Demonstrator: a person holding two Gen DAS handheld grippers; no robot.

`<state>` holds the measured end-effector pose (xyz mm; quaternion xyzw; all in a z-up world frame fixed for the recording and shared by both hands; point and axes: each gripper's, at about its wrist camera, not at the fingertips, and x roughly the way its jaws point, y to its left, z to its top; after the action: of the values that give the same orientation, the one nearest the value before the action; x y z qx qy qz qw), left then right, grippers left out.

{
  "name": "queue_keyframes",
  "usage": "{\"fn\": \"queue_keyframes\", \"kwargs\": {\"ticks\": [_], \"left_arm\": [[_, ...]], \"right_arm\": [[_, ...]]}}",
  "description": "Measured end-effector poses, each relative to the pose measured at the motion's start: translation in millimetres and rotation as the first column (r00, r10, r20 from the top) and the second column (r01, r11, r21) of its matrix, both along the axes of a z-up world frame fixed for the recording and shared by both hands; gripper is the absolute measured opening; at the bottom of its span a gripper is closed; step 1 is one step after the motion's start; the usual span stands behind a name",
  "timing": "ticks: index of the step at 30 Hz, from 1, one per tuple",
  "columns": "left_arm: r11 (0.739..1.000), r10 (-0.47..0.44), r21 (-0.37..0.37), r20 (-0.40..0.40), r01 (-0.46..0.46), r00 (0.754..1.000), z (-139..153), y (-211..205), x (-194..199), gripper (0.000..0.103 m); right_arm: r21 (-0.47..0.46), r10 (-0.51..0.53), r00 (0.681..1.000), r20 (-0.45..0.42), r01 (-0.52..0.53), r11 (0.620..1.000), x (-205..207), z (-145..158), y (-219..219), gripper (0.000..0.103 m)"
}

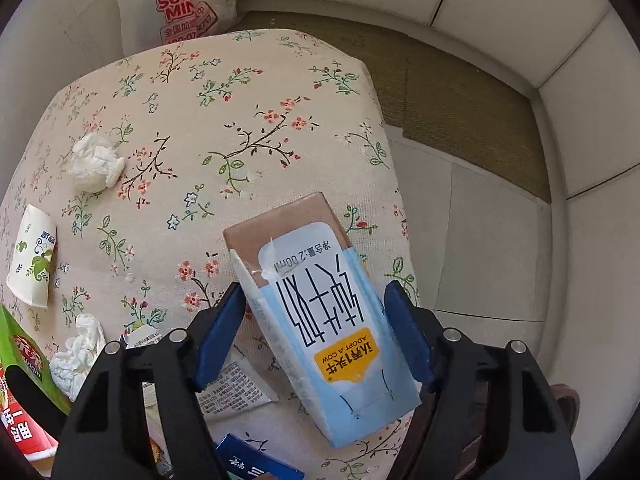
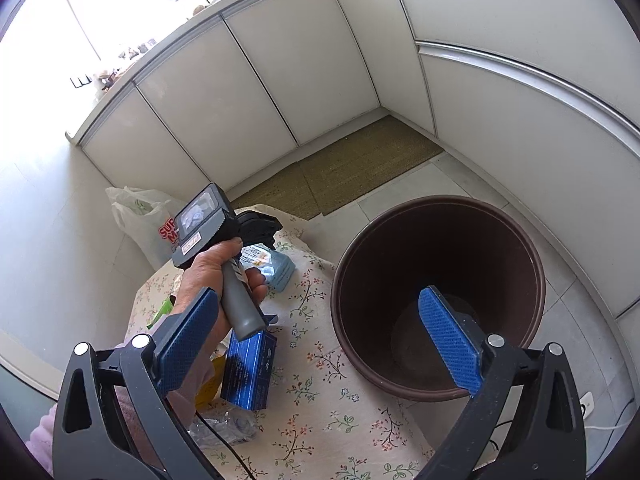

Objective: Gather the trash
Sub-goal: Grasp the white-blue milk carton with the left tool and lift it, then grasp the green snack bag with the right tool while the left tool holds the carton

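Note:
A light blue milk carton [image 1: 340,360] lies flat and skewed on the floral tablecloth [image 1: 240,120]. My left gripper [image 1: 315,287] points down over it, and its blue pads [image 1: 218,336] touch the carton's two long sides. The right wrist view shows a hand [image 2: 208,276] holding that gripper above the carton [image 2: 280,270]. My right gripper [image 2: 318,292] hangs open with nothing in it, in front of a dark brown bin [image 2: 480,248] beside the table. Two crumpled tissues [image 1: 96,164] [image 1: 78,356] lie to the left.
On the cloth lie a white printed packet [image 1: 34,256], a green and red box [image 1: 20,380], a printed wrapper [image 1: 236,388], a blue box [image 2: 250,372] and clear plastic [image 2: 224,424]. A white shopping bag [image 1: 172,4] stands behind. White cabinets and a woven mat [image 1: 460,92] border the floor.

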<state>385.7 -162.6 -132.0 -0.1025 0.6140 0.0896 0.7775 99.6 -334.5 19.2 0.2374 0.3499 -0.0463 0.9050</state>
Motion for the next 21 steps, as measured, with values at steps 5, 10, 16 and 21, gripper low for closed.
{"fn": "queue_keyframes", "kwargs": {"ticks": [5,10,16,21], "left_arm": [[0.996,-0.072,-0.050,0.052,0.075,0.996,18.2,1.4,-20.7,0.064],[0.978,-0.119,-0.152,0.167,0.145,0.979,80.4,25.7,-45.7,0.060],[0.964,-0.080,-0.211,0.350,0.162,0.933,173.3,98.9,-88.6,0.059],[0.956,0.004,-0.266,0.432,0.123,0.902,215.7,179.0,-147.1,0.059]], "right_arm": [[-0.008,0.001,1.000,-0.003,-0.001,1.000,3.5,0.2,7.8,0.096],[-0.022,-0.012,1.000,0.004,0.012,1.000,8.1,-0.6,18.3,0.096],[-0.050,0.030,0.999,-0.024,-0.031,0.998,22.1,-6.3,41.3,0.096],[-0.131,0.185,0.982,-0.037,-0.189,0.973,47.8,-10.0,86.9,0.096]]}}
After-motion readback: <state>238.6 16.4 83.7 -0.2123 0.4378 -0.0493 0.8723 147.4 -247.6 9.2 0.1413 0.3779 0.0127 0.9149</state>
